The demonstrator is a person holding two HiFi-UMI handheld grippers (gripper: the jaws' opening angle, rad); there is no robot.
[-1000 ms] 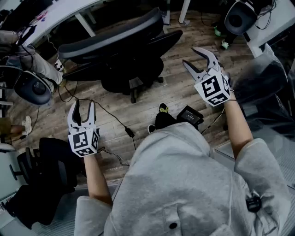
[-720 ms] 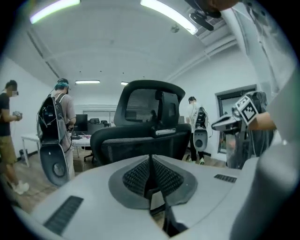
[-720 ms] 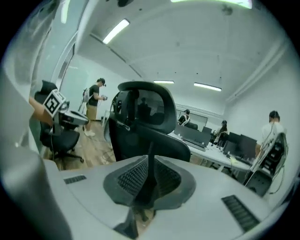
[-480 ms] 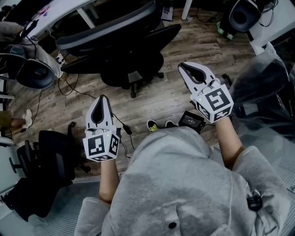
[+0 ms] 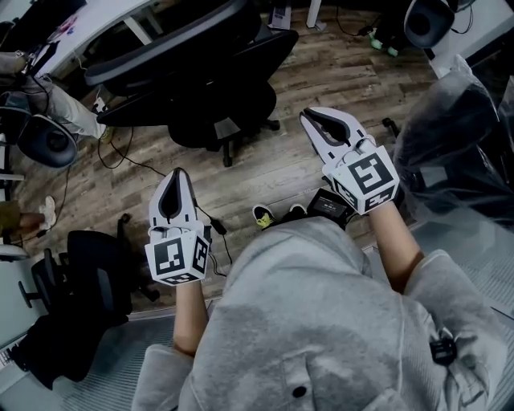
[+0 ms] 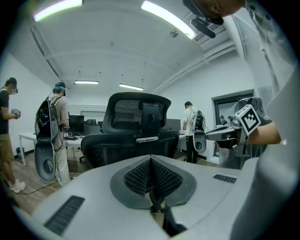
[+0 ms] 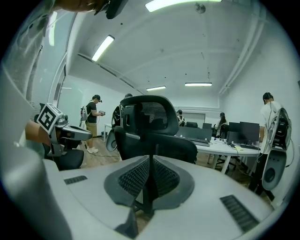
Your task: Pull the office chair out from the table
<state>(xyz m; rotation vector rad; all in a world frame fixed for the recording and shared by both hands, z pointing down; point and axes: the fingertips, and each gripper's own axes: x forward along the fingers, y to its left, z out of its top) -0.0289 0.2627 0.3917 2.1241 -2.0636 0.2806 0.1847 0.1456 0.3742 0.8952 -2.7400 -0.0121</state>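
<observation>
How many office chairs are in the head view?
2: one office chair tucked at the table up top, a second chair at lower left beside the left gripper. More may be hidden.

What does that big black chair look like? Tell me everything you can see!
The office chair is black, with a tall mesh back and a spoked leg base. It stands upright on the wooden floor, close by the white table, with its back turned toward the person. Nothing is holding it.
</observation>
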